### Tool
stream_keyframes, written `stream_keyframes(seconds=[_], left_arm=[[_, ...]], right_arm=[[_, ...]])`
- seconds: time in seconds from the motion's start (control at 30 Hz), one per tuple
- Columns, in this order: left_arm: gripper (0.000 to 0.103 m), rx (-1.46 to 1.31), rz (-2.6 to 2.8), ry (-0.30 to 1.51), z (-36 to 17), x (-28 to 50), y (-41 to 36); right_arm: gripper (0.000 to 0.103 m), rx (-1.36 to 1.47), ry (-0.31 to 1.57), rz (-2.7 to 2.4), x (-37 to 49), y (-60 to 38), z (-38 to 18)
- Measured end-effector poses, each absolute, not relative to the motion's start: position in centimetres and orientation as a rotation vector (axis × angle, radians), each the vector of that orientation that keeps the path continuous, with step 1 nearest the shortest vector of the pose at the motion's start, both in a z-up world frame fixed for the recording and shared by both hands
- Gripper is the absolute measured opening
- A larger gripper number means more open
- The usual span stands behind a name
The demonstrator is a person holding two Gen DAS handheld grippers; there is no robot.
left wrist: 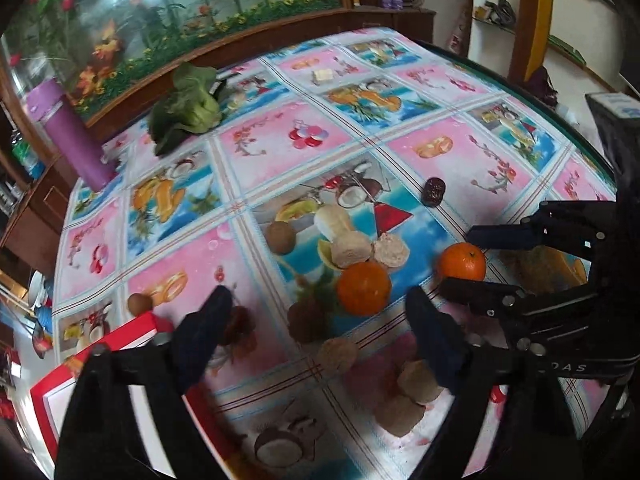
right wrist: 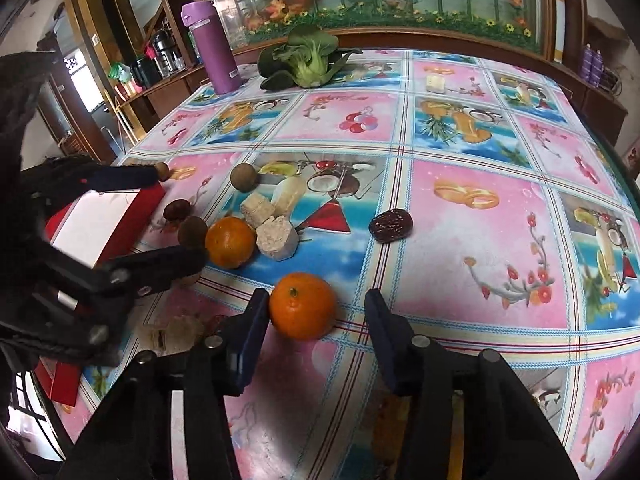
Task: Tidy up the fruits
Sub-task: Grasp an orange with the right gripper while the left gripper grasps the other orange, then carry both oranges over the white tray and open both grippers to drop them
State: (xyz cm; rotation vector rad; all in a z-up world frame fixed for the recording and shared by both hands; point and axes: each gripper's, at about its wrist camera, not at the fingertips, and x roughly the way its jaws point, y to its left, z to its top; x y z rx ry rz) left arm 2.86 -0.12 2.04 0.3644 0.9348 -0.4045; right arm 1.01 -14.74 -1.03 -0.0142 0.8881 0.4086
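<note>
Two oranges lie on the fruit-print tablecloth. The nearer orange (right wrist: pixel 303 306) sits between the fingers of my right gripper (right wrist: pixel 316 297), which is open; the left finger touches its side and the right finger stands clear. The left wrist view shows this orange (left wrist: pixel 462 262) inside the right gripper (left wrist: pixel 458 260). My left gripper (left wrist: pixel 318 296) is open above the table, with the second orange (left wrist: pixel 363 288) and a dark red fruit (left wrist: pixel 308 320) ahead between its fingers. A red box (left wrist: pixel 100 360) lies at its left finger.
Beige chunks (left wrist: pixel 352 246), a brown round fruit (left wrist: pixel 281 237) and a dark date (right wrist: pixel 387 220) lie mid-table. More beige pieces (left wrist: pixel 416 380) sit near the left gripper. A purple bottle (right wrist: pixel 212 48) and a leafy green vegetable (right wrist: pixel 304 60) stand at the far edge.
</note>
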Motion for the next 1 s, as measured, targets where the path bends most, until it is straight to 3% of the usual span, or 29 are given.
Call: stream_keyframes(seconds=[0.1, 0.4, 0.67, 1.0], left_arm=[[0.072, 0.385, -0.424, 0.969, 1.0, 3.9, -1.0], [0.068, 0.438, -0.517, 1.015, -0.5, 4.4, -3.0], [0.035, 0.350, -0.530, 1.022, -0.5, 4.9, -2.1], [0.033, 0.220, -0.471, 0.993, 1.2, 3.7, 0.2]], right_arm=[[0.039, 0.009, 0.893, 0.436, 1.1, -15.0, -1.1], [0.033, 0.018, 0.890, 0.440, 1.1, -15.2, -1.0], [0.033, 0.021, 0.889, 0.449, 1.3, -15.2, -1.1], [0.032, 0.055, 0.825, 0.459, 0.6, -15.5, -0.2]])
